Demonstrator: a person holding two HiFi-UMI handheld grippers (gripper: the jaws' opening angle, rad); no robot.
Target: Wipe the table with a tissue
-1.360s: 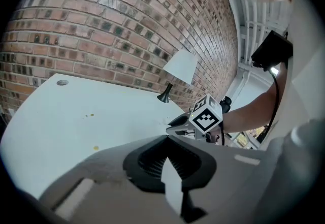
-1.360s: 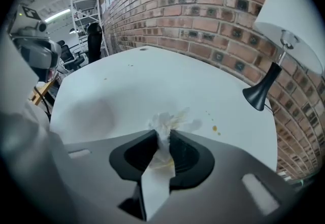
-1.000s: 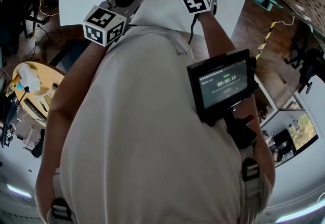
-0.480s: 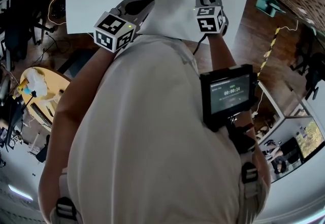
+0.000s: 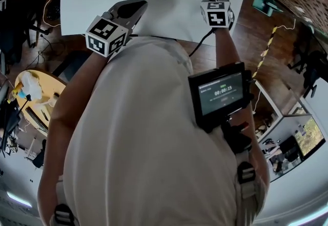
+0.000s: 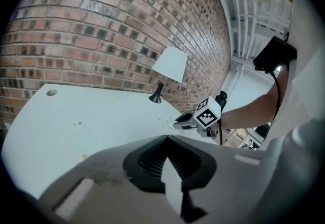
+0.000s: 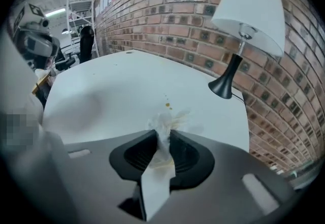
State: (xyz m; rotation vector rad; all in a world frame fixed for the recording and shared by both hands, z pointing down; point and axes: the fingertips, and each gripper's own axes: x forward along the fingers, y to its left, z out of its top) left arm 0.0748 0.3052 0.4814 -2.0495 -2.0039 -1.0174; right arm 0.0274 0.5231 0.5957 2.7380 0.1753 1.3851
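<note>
Brick wall [image 7: 152, 4] — white lamp [image 7: 249, 14] — wooden floor [image 5: 251, 35].

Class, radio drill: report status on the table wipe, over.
Right gripper shut on tissue, low over table. Left gripper shut, empty. Yellow spots just ahead of tissue. Lamp stands beyond.

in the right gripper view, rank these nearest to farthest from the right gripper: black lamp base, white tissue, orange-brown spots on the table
1. Crumpled white tissue: clamped in the jaws of the right gripper.
2. Orange-brown spots: on the white table, just ahead.
3. Black lamp base: farthest, ahead to the right.
</note>
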